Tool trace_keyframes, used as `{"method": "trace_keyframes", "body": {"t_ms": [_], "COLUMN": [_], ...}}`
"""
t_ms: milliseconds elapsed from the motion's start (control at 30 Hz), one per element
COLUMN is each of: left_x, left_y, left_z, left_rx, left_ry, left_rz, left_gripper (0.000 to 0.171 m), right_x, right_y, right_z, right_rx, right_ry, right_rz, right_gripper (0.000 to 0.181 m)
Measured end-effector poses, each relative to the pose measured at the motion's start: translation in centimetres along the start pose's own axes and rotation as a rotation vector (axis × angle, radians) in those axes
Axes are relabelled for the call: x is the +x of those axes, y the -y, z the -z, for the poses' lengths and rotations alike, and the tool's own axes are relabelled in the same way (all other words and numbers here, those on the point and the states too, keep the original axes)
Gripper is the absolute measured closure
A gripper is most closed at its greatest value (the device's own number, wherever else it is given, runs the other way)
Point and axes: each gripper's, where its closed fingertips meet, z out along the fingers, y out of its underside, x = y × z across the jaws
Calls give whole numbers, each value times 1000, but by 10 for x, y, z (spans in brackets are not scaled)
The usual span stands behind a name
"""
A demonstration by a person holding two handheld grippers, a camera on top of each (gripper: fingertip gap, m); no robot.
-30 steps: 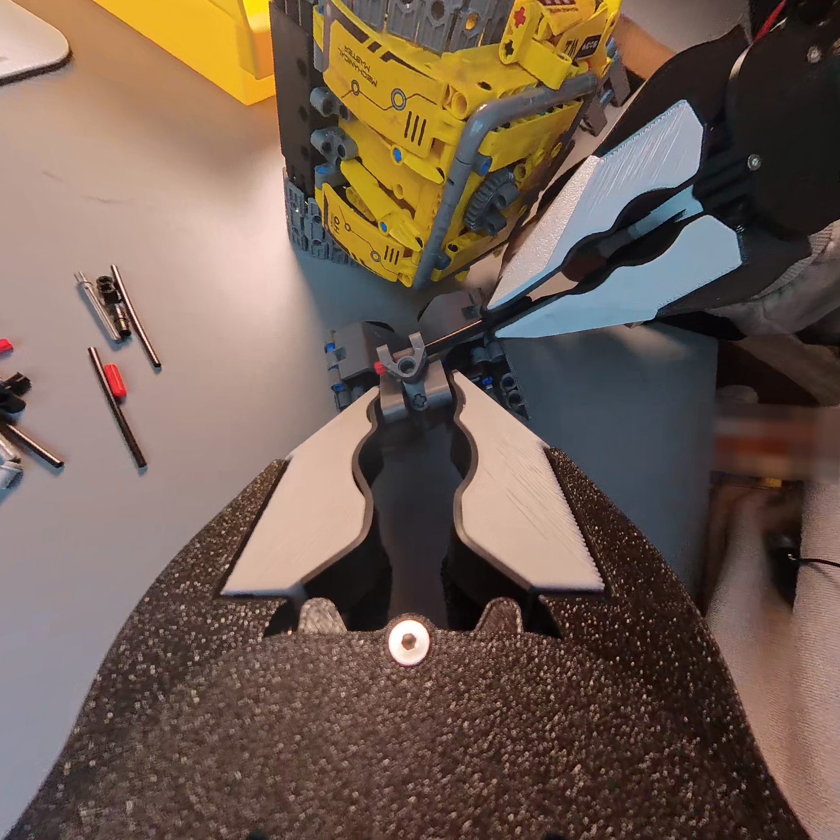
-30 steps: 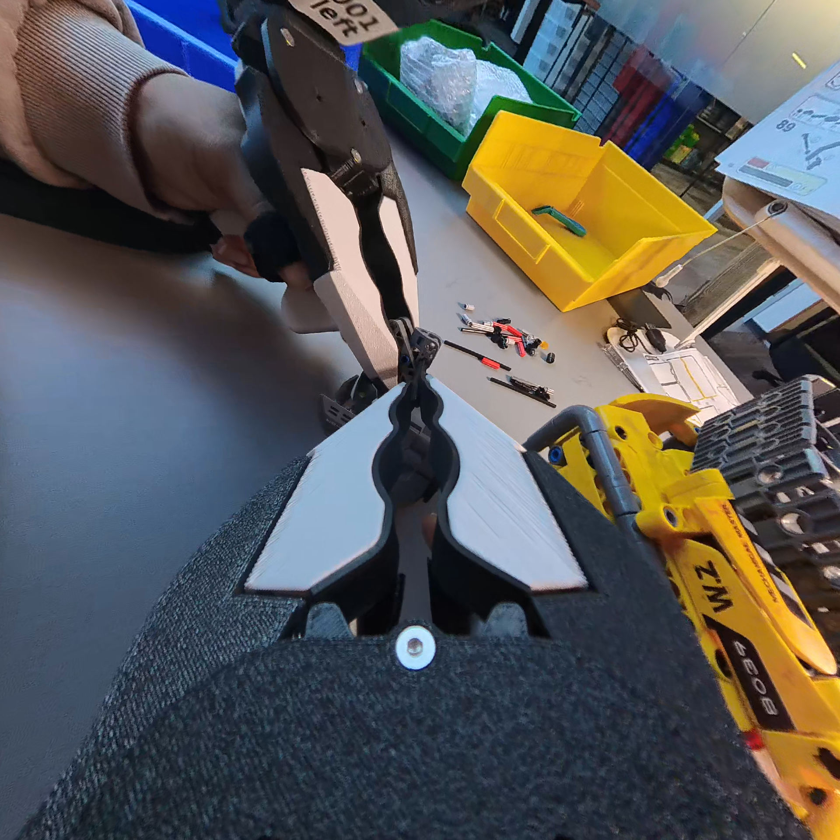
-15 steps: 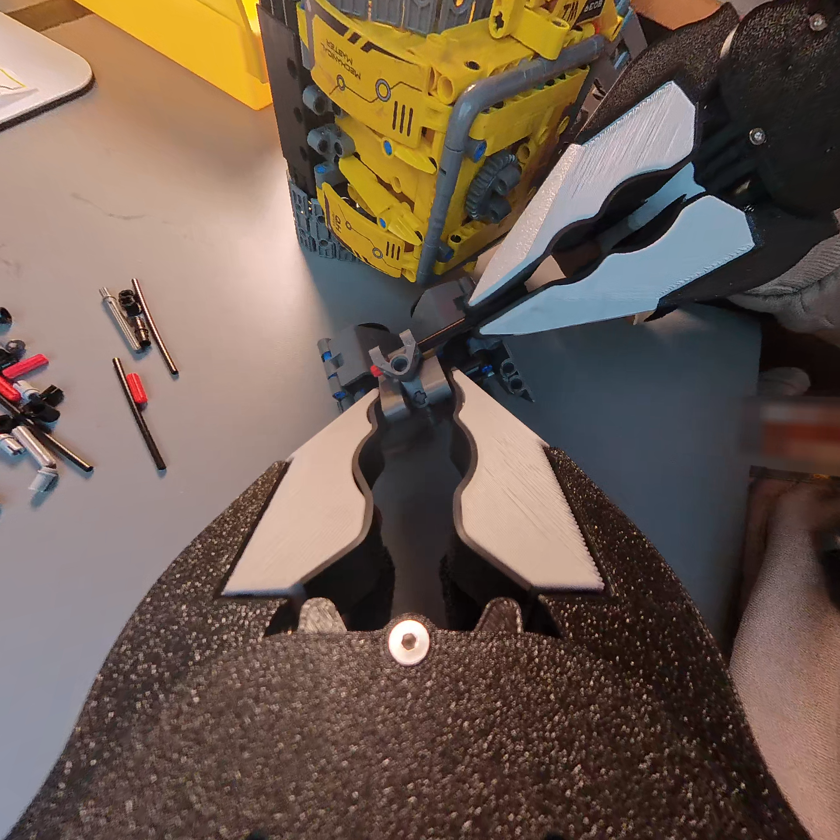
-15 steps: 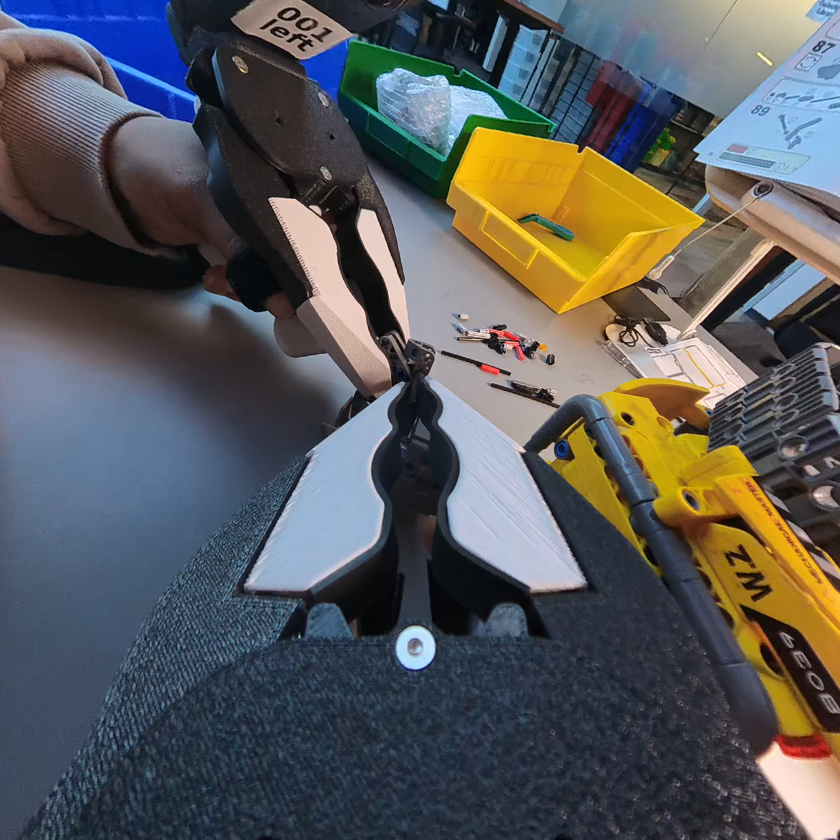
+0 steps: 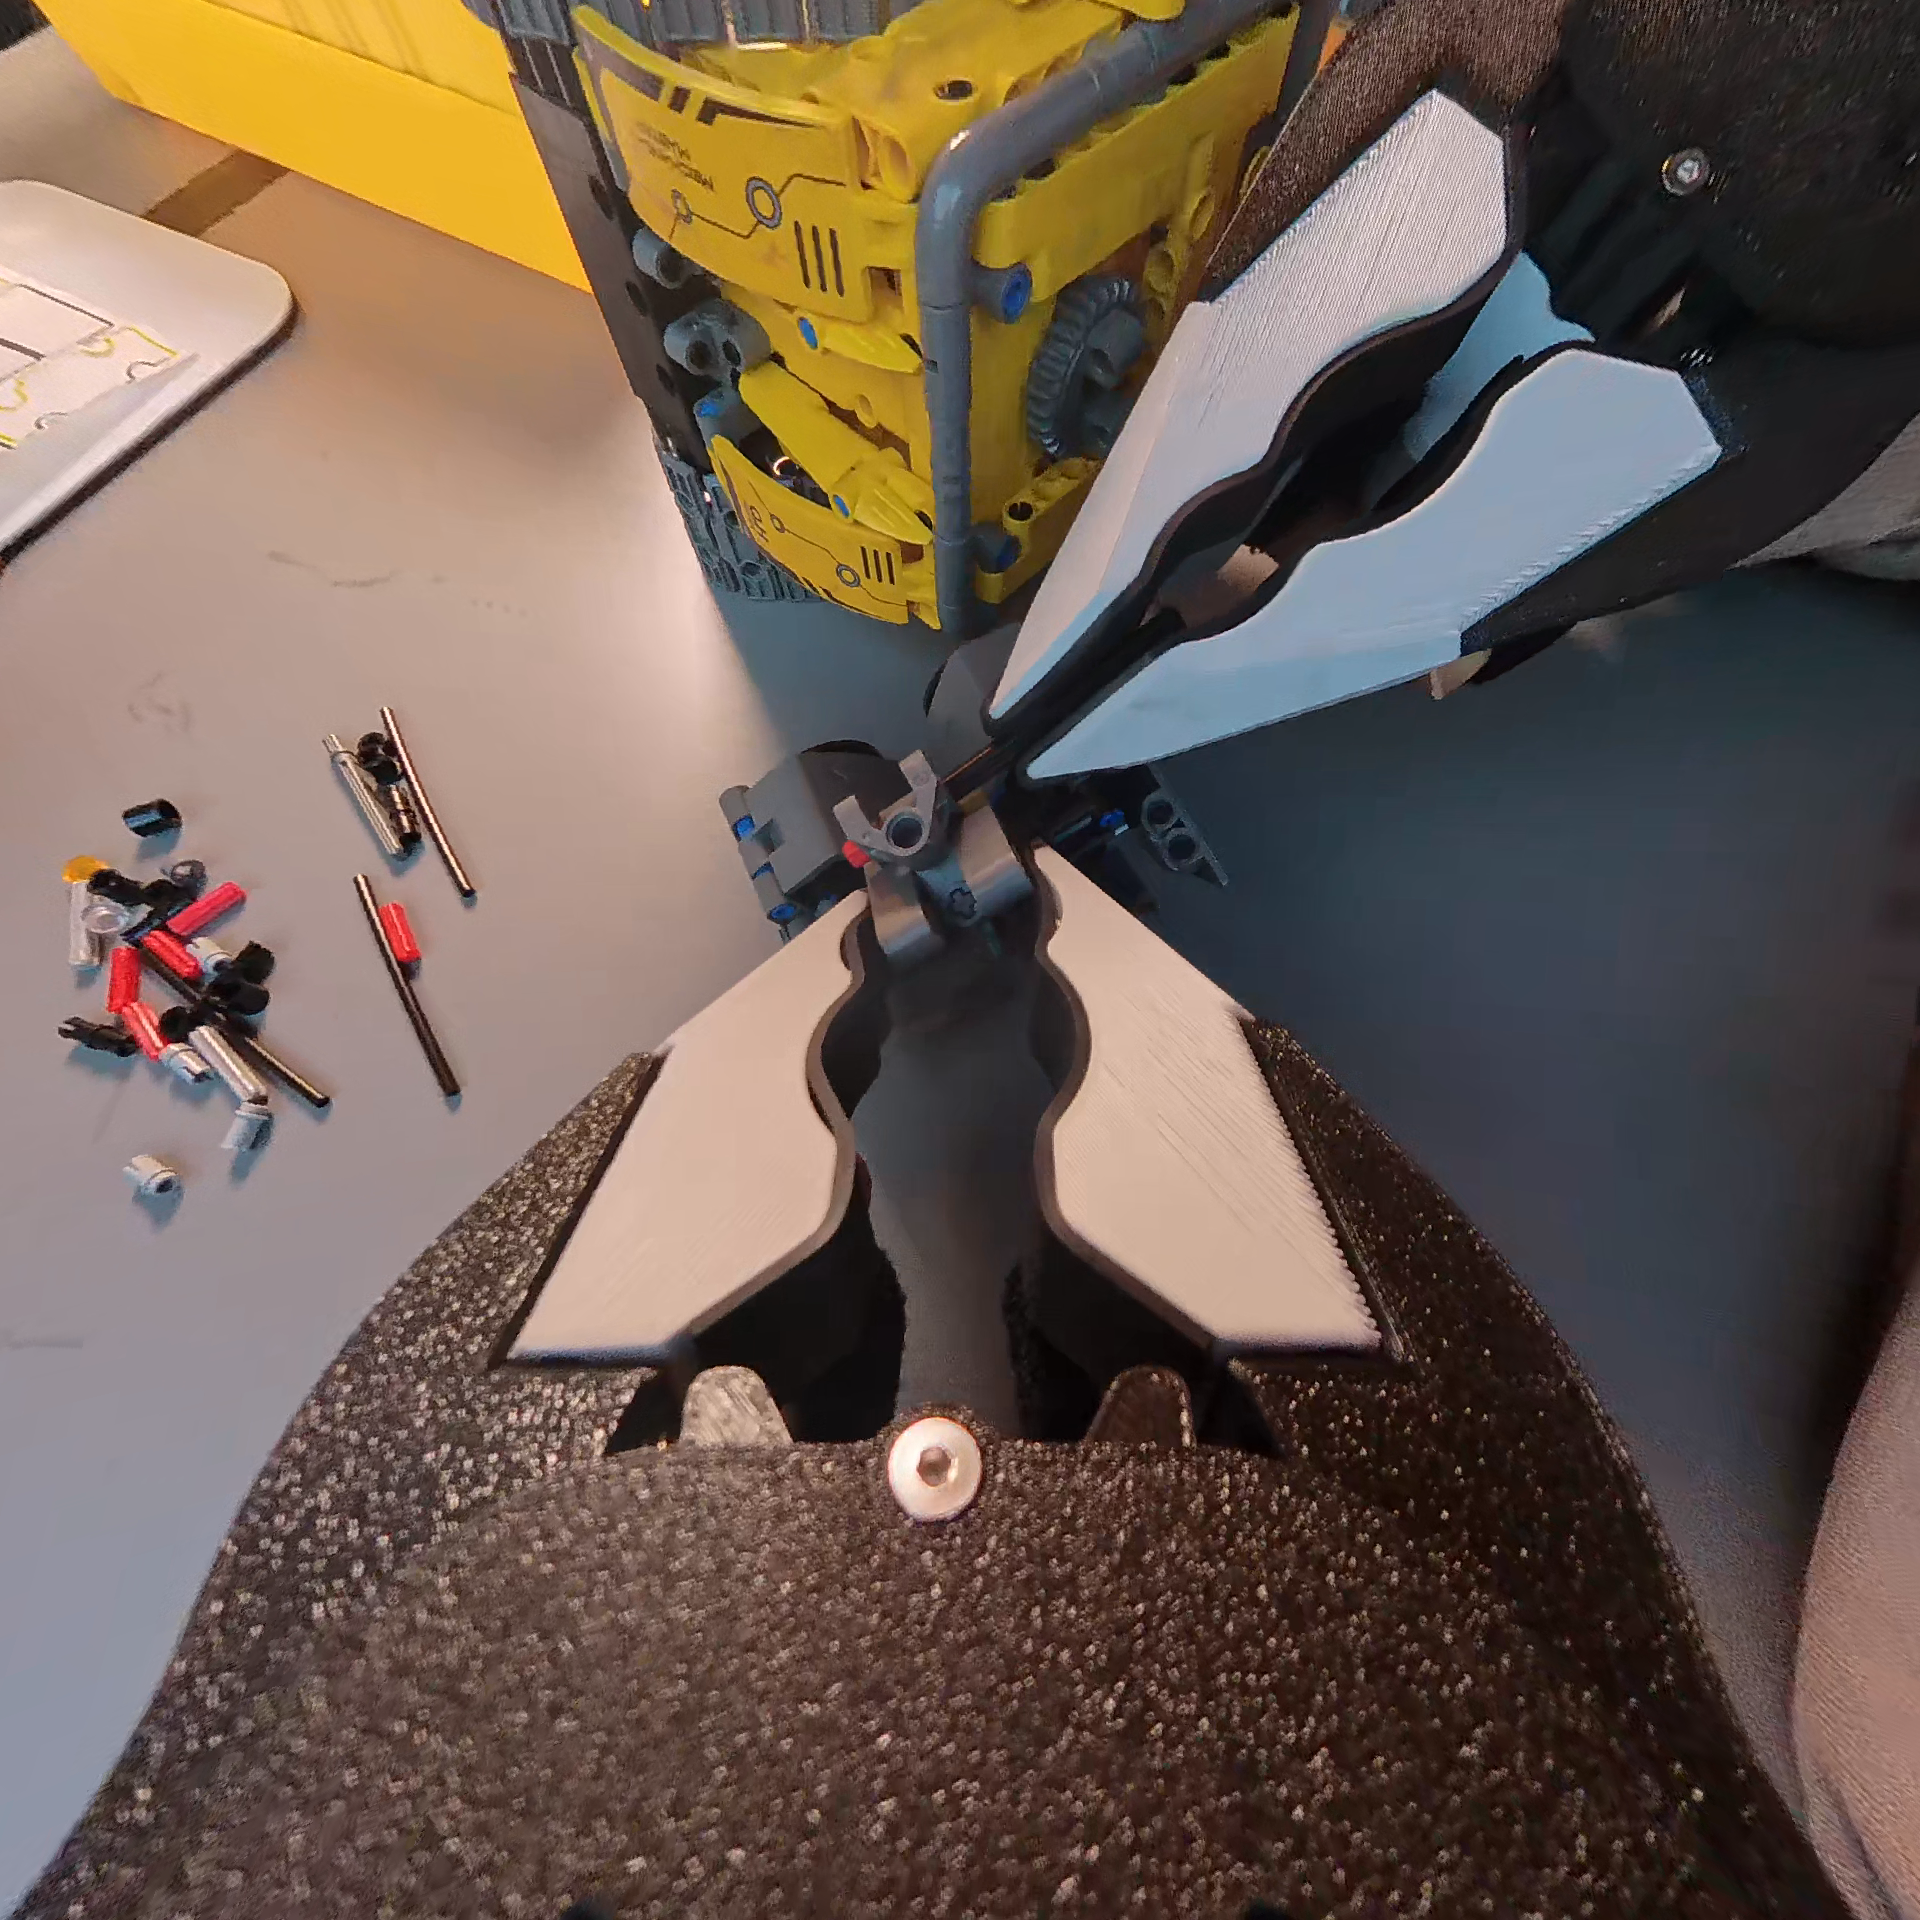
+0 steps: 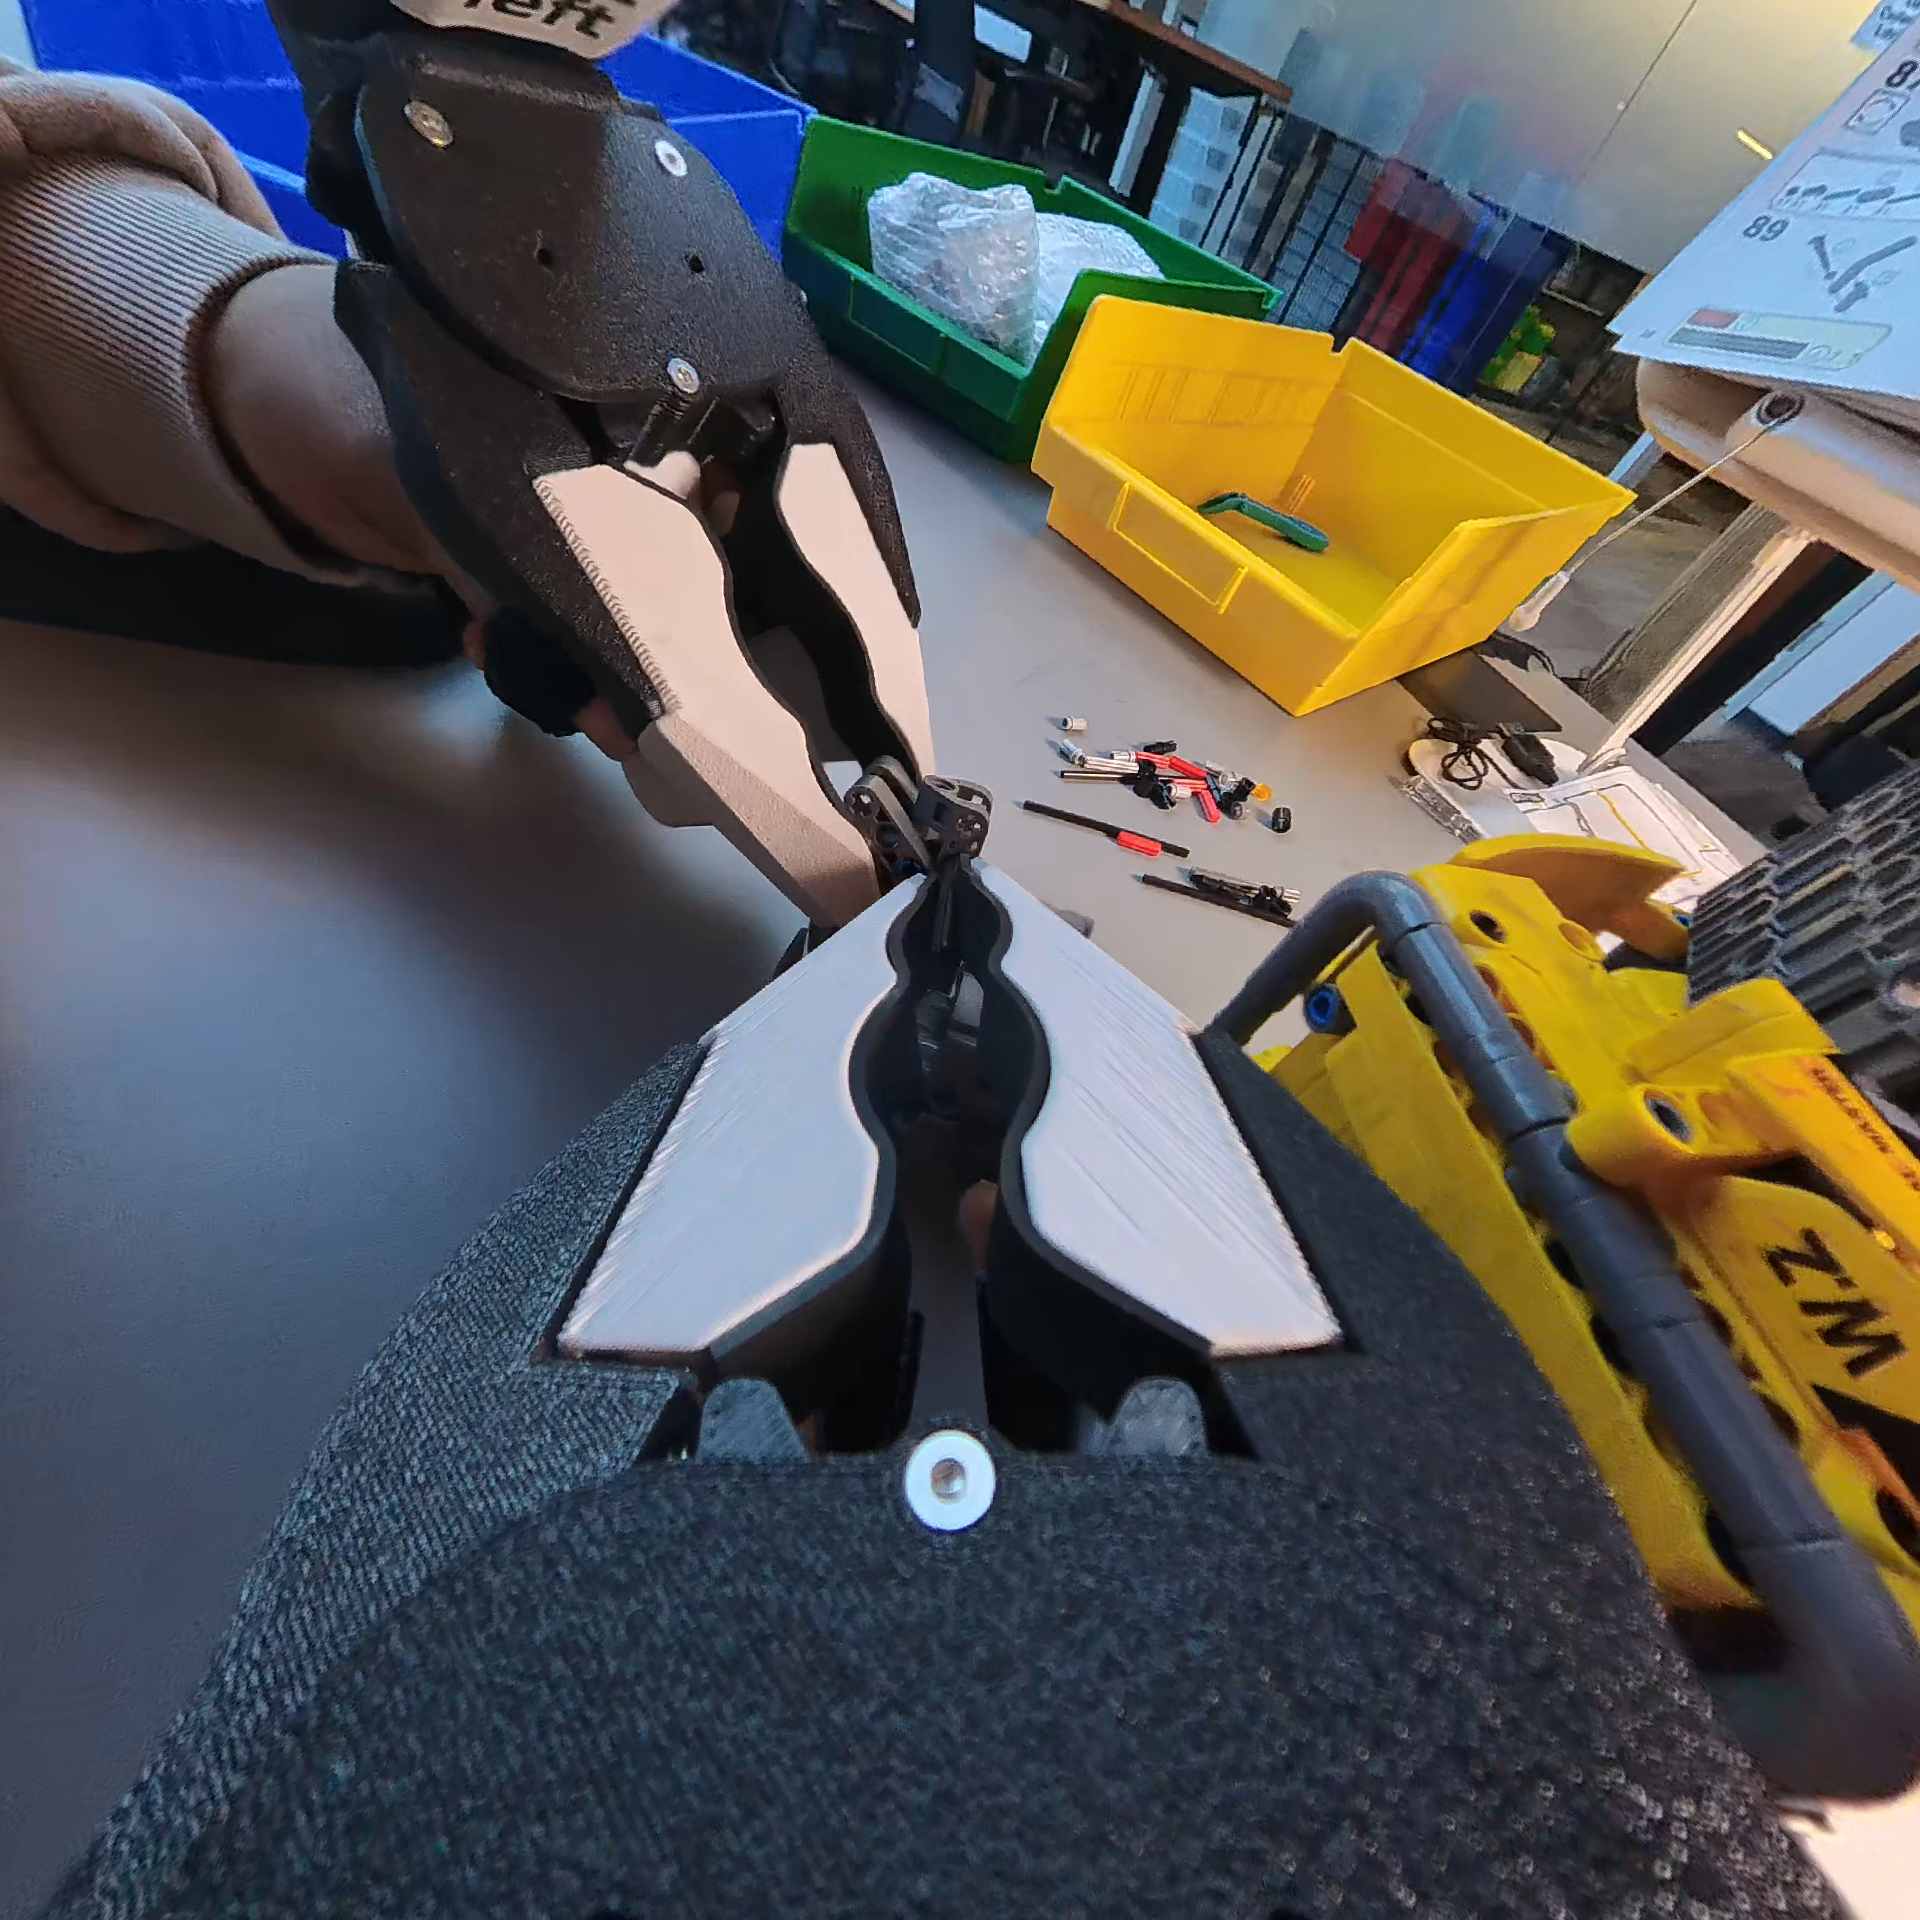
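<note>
My left gripper (image 5: 951, 914) is shut on a small dark grey connector piece (image 5: 940, 894) with a lighter grey fork part (image 5: 896, 821) on top, held just above the grey table. My right gripper (image 6: 948, 878) is shut on a thin black axle (image 6: 943, 914) whose tip meets that connector (image 6: 951, 816). In the left wrist view the right gripper (image 5: 1023, 743) comes in from the upper right, the axle (image 5: 971, 781) reaching the fork part. A small grey and black sub-assembly (image 5: 790, 831) lies on the table right behind the held piece.
A large yellow and grey brick-built machine model (image 5: 883, 312) stands close behind; it fills the right of the right wrist view (image 6: 1662, 1195). Loose axles and pins (image 5: 177, 977) lie to the left. A yellow bin (image 6: 1299, 520), a green bin (image 6: 935, 312) and an instruction sheet (image 5: 94, 343) stand farther off. The tips of both grippers are at nearly the same place.
Both grippers have stayed shut and joined at the connector. The views have shifted slightly, so the model and loose parts sit lower and more to the right in the left wrist view.
</note>
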Motion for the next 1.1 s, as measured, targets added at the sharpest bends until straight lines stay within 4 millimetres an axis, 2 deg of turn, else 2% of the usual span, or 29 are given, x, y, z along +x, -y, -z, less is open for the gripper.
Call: {"method": "trace_keyframes", "body": {"t_ms": [267,467,567,733,933,1100], "left_x": [-2,-5,-6,-6,-5,-5], "left_y": [1,-1,-2,-1,0,0], "left_z": [1,1,0,-1,-1,-2], "left_rx": [18,27,28,38,53,54], "left_ry": [1,-17,-12,2,-5,4], "left_rz": [-8,37,51,74,103,98], "left_gripper": [146,147,146,145,145,144], "right_x": [-5,-5,-6,-9,-11,-10], "right_y": [0,-2,4,-2,-4,-3], "right_z": [2,12,15,13,17,18], "right_rx": [-8,-35,-55,-112,-114,-109], "right_ry": [-32,-50,-80,-144,-188,-215], "right_rz": [117,31,66,123,127,145], "right_gripper": [172,159,156,175,171,176]}}
